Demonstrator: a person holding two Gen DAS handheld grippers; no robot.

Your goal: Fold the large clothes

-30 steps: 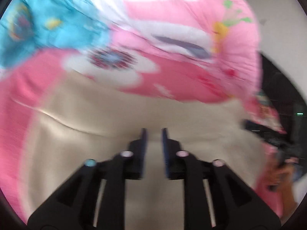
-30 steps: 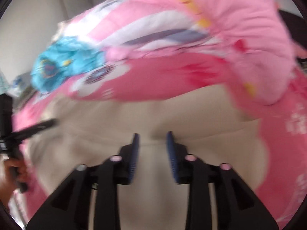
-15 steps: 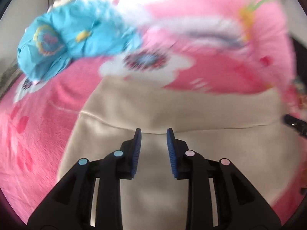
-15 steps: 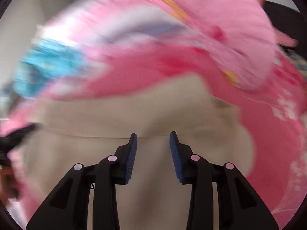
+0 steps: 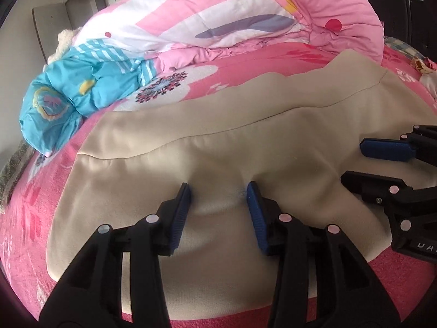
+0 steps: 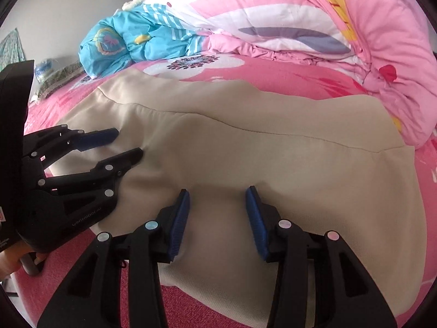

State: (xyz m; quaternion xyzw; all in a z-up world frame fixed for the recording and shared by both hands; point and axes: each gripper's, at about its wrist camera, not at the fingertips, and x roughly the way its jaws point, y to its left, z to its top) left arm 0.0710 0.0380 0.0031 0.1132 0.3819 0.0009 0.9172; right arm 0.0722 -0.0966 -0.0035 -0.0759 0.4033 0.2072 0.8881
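We see the left gripper (image 5: 218,195) lowered onto a cream garment (image 5: 245,125), its two blue-padded fingers (image 5: 182,213) spread apart with their tips pushing into the cloth. A small mound of fabric bulges in the gap, but the pads stand clear of it on both sides. Its jaws have just been opening, with only that loose fold between them.

The right gripper (image 6: 217,198) sits the same way, a little further along the near edge of the same garment (image 6: 273,150). Its fingers (image 6: 255,218) are parted, tips dented into the cloth, with nothing pinched. Its jaws have also just been opening, and only slack fabric lies between them.

Each camera catches the other tool. In the right wrist view the left gripper (image 6: 128,146) comes in from the left edge, spread over the cloth. In the left wrist view the right gripper (image 5: 352,161) enters from the right edge.

The garment lies spread flat across a pink flowered bedspread (image 5: 32,191), with a long seam running side to side across it. Beyond its far edge we see a crumpled blue bundle of cloth (image 5: 68,98). Beside that is a heaped pink and white quilt (image 5: 245,16). A pale wall (image 6: 68,5) stands behind the bed.
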